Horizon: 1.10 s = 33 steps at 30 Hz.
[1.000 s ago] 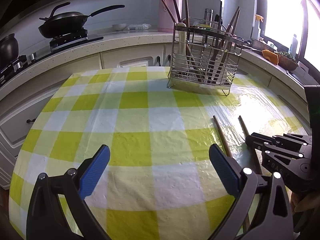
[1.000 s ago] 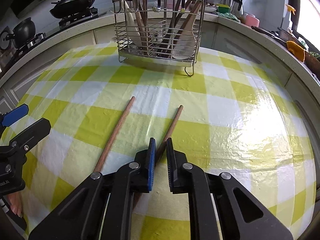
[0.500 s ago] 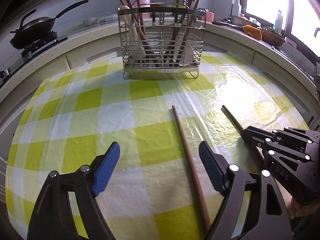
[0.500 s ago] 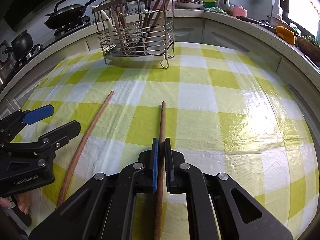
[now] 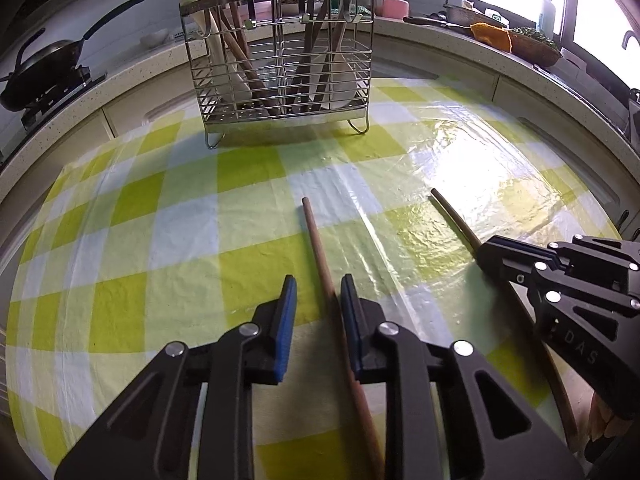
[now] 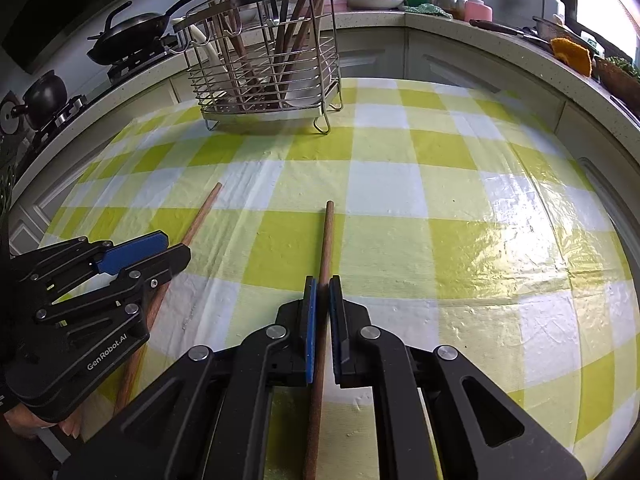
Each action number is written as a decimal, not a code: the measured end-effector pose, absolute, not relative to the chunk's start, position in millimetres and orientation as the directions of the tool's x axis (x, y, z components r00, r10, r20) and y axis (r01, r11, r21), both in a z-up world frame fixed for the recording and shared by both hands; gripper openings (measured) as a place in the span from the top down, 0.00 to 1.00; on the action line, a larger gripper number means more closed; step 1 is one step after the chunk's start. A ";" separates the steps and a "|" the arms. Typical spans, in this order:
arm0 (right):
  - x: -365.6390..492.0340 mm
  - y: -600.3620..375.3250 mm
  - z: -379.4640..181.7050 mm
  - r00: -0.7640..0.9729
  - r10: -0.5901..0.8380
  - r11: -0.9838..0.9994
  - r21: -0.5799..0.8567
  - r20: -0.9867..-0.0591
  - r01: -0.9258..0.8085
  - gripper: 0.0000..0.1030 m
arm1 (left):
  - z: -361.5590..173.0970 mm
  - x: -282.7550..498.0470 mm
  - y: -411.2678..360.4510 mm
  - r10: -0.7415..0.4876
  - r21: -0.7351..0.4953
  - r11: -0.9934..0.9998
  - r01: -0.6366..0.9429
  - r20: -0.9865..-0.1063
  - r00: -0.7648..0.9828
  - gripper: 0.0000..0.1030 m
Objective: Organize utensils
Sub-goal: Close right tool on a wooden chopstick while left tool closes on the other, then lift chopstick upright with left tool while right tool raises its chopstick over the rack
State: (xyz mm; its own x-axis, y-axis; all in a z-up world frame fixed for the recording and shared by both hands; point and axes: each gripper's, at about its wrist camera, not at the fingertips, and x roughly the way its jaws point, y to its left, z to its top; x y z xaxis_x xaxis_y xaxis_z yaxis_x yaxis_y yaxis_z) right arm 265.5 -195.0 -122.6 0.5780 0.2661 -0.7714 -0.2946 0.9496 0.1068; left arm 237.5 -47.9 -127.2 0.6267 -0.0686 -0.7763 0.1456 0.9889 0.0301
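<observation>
Right gripper (image 6: 322, 312): clamped on one wooden chopstick (image 6: 325, 248). Left gripper (image 6: 160, 248): over a second chopstick (image 6: 202, 212). Checked tabletop (image 6: 400, 200); wire utensil rack (image 6: 264, 76) at far edge.

Bright window light right; glare on tablecloth (image 5: 472, 168); fisheye-curved edges.

Bare checked tablecloth (image 6: 420, 184) lies open up to the utensil rack (image 6: 264, 76) standing far across.

Black frying pan (image 5: 38, 66) on stove (image 5: 52, 92); orange cloth (image 6: 570, 54) on counter (image 6: 500, 46).
</observation>
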 end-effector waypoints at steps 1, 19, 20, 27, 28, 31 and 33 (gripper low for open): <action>265.9 -194.1 -122.3 0.575 0.263 0.949 0.101 -0.775 -0.298 0.93 | -126.9 237.7 -48.2 -0.068 0.032 0.989 0.147 -0.777 0.626 0.79; 264.9 -181.3 -122.7 0.579 0.197 0.946 -0.003 -0.791 -0.325 0.93 | -126.6 238.2 -45.5 -0.075 0.029 0.987 0.156 -0.779 0.622 0.91; 264.4 -180.9 -122.8 0.583 0.194 0.946 -0.007 -0.789 -0.324 0.93 | -126.7 238.2 -45.1 -0.078 0.028 0.987 0.158 -0.778 0.623 0.91; 266.2 -184.0 -122.7 0.583 0.212 0.950 0.026 -0.784 -0.311 0.93 | -125.6 237.9 -40.8 -0.100 0.011 0.985 0.171 -0.777 0.621 0.94; 266.9 -184.7 -122.5 0.580 0.217 0.951 0.036 -0.785 -0.307 0.93 | -125.3 238.0 -39.1 -0.106 0.002 0.985 0.171 -0.778 0.619 0.94; 267.2 -187.1 -120.2 0.583 0.238 0.953 0.070 -0.776 -0.296 0.93 | -122.3 236.9 -34.7 -0.101 -0.003 0.988 0.157 -0.774 0.625 0.94; 266.6 -187.3 -115.7 0.595 0.247 0.953 0.081 -0.765 -0.291 0.93 | -117.1 234.9 -31.2 -0.099 -0.005 0.989 0.147 -0.765 0.637 0.94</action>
